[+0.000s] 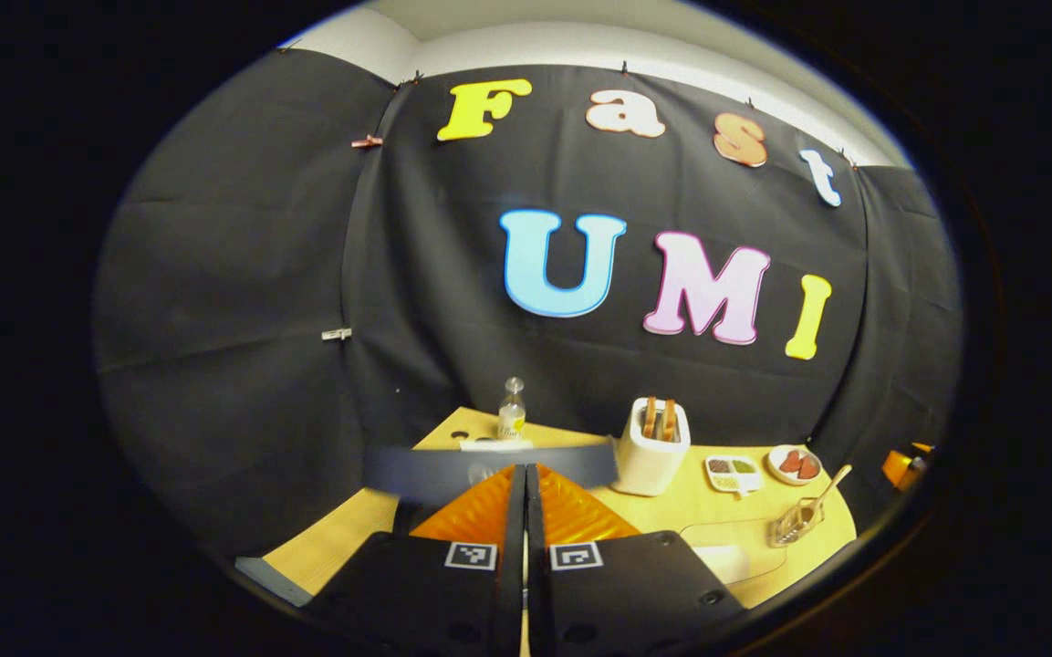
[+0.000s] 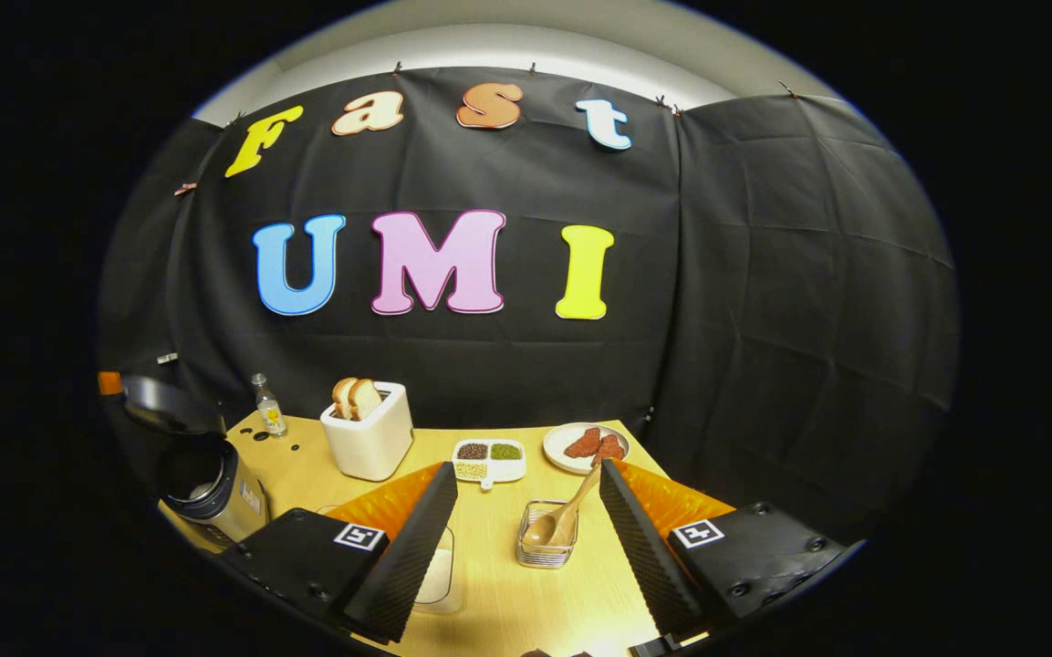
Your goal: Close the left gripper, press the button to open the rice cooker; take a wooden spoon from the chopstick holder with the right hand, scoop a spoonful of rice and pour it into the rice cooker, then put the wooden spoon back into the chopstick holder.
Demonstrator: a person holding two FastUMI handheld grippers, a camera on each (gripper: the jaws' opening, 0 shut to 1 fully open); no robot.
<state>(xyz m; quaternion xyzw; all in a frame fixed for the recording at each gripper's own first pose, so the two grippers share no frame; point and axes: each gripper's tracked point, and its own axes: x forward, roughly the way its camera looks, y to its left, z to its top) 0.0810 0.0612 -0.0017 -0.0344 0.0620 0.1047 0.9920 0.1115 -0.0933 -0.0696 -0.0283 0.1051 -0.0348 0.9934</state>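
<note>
The rice cooker [image 2: 206,484] stands at the table's left edge with its dark lid [image 2: 156,401] raised. In the left gripper view the lid [image 1: 489,467] shows as a blurred dark band just past my left gripper [image 1: 526,469], which is shut on nothing. A wooden spoon [image 2: 562,520] leans in the clear chopstick holder [image 2: 546,546], straight ahead between the spread fingers of my open right gripper [image 2: 526,466]. A clear container of white rice [image 2: 439,570] lies partly behind that gripper's left finger. Spoon [image 1: 822,493] and holder [image 1: 797,522] also sit at the right.
On the wooden table [image 2: 507,602], a white toaster [image 2: 369,438] holds bread, with a small bottle [image 2: 267,406] left of it. A divided dish of grains [image 2: 487,459] and a plate of red pieces [image 2: 585,445] lie behind the holder. Black cloth walls surround the table.
</note>
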